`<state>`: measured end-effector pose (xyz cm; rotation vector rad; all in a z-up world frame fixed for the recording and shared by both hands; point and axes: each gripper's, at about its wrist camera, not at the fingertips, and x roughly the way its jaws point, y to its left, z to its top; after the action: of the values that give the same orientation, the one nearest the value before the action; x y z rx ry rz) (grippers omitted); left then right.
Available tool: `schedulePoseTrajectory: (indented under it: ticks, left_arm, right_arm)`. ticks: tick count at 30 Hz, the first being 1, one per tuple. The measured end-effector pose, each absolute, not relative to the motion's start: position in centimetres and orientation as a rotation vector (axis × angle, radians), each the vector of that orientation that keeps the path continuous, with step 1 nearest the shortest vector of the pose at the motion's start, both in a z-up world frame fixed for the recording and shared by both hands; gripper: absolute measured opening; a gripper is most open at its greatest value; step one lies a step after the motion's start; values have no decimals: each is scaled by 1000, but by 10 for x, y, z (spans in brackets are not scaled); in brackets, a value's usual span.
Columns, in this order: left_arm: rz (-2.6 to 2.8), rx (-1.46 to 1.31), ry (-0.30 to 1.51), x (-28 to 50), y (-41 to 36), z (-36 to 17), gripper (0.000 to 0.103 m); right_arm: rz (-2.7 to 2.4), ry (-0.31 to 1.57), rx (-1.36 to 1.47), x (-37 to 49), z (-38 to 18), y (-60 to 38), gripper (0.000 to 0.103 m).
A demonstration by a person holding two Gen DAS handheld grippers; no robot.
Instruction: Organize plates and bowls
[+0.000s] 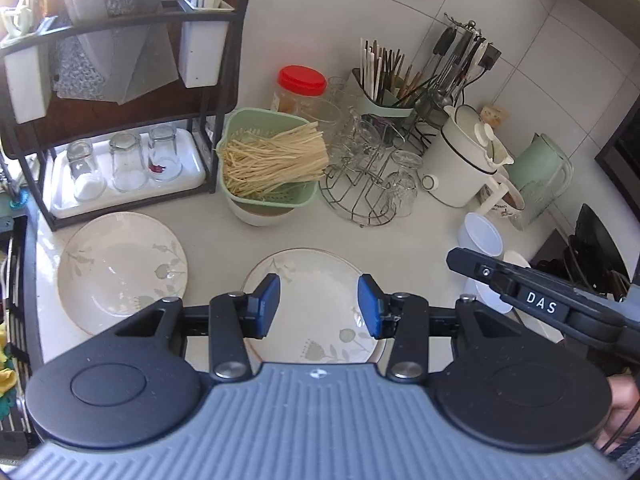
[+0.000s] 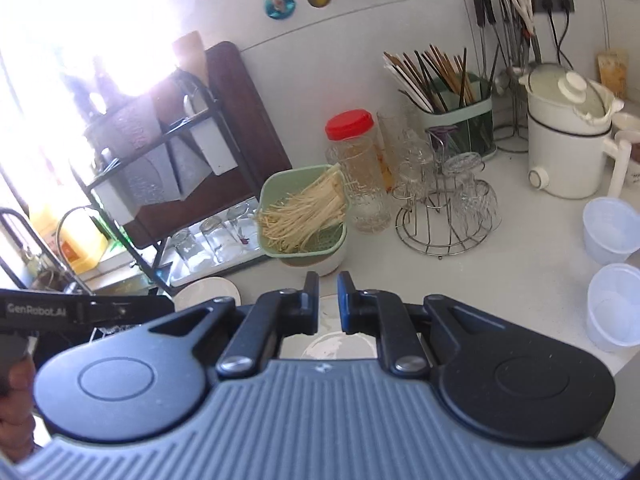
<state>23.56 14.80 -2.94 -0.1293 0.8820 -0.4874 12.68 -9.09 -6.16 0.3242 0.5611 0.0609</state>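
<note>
left claw point(image 1: 319, 306): wide open, empty, above near plate point(image 1: 316, 280) | right claw point(image 2: 328, 302): nearly closed, nothing between fingers, plate below | second plate point(image 1: 120, 268): on counter point(image 1: 420, 240), left, before glass rack point(image 1: 128, 168) | green noodle basket point(image 1: 268, 160) behind

White tiled wall point(image 1: 500, 8), pale countertop point(image 1: 420, 236), bright window glare point(image 2: 52, 32)

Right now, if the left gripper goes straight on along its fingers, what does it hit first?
Most likely the floral plate lying flat under the open left gripper; depth is unclear.
</note>
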Motion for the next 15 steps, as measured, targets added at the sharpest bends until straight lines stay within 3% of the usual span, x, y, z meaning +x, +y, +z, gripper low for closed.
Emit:
schedulePoseTrajectory:
  ticks: [15]
  left_arm:
    - [-346, -164, 810, 185, 206, -12, 49]
  right_arm:
    - [137, 574, 274, 115, -47, -56, 14]
